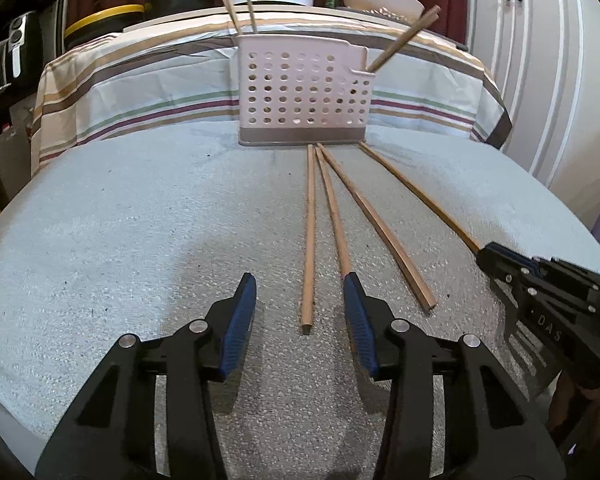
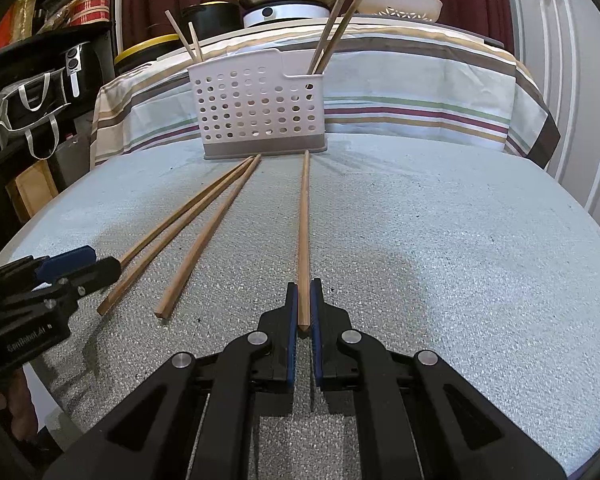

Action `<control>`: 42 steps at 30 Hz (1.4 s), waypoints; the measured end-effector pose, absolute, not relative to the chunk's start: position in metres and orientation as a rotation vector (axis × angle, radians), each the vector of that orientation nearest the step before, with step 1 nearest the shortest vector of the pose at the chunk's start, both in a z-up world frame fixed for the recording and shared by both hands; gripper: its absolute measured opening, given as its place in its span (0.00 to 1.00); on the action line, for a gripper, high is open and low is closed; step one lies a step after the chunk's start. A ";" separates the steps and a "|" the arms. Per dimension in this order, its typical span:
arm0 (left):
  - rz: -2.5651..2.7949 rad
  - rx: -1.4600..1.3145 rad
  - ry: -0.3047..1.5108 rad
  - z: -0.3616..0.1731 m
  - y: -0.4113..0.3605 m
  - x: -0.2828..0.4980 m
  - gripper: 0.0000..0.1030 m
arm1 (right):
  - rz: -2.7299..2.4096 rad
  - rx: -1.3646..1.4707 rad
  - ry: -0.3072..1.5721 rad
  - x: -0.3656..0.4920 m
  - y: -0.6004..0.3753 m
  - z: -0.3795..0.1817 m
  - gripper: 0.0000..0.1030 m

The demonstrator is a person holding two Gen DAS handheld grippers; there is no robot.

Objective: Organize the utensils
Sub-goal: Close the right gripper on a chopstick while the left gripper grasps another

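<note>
Right gripper (image 2: 304,300) clamped on chopstick (image 2: 303,220) end, left gripper (image 1: 300,296) apart, straddling another

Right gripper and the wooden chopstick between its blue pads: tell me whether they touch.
Touching. The right wrist view shows the right gripper shut on the wooden chopstick, both pads against it.

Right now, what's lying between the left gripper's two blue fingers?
One wooden chopstick lies on the table between the left gripper's open fingers, untouched; a second runs under its right finger. Left wrist view.
</note>
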State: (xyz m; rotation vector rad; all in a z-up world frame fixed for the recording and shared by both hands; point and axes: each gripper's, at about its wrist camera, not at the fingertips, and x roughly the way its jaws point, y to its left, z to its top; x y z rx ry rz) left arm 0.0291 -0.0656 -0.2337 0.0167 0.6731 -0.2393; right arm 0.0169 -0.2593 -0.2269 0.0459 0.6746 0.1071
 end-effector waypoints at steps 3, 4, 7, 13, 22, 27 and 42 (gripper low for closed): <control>-0.244 0.009 0.668 -0.233 -0.064 0.029 0.43 | 0.107 0.045 0.675 0.017 -0.259 -0.227 0.07; -0.246 0.012 0.673 -0.234 -0.065 0.029 0.42 | 0.107 0.046 0.675 0.017 -0.259 -0.227 0.07; -0.252 0.023 0.693 -0.238 -0.068 0.033 0.37 | 0.107 0.045 0.675 0.017 -0.259 -0.227 0.07; -0.266 0.046 0.685 -0.242 -0.072 0.037 0.18 | 0.107 0.047 0.674 0.017 -0.259 -0.227 0.07; -0.260 0.046 0.664 -0.244 -0.070 0.035 0.09 | 0.111 0.056 0.670 0.016 -0.259 -0.227 0.07; -0.263 0.050 0.662 -0.244 -0.070 0.034 0.06 | 0.114 0.061 0.670 0.016 -0.260 -0.227 0.07; -0.261 0.056 0.615 -0.235 -0.071 0.025 0.06 | 0.125 0.030 0.622 0.008 -0.256 -0.217 0.07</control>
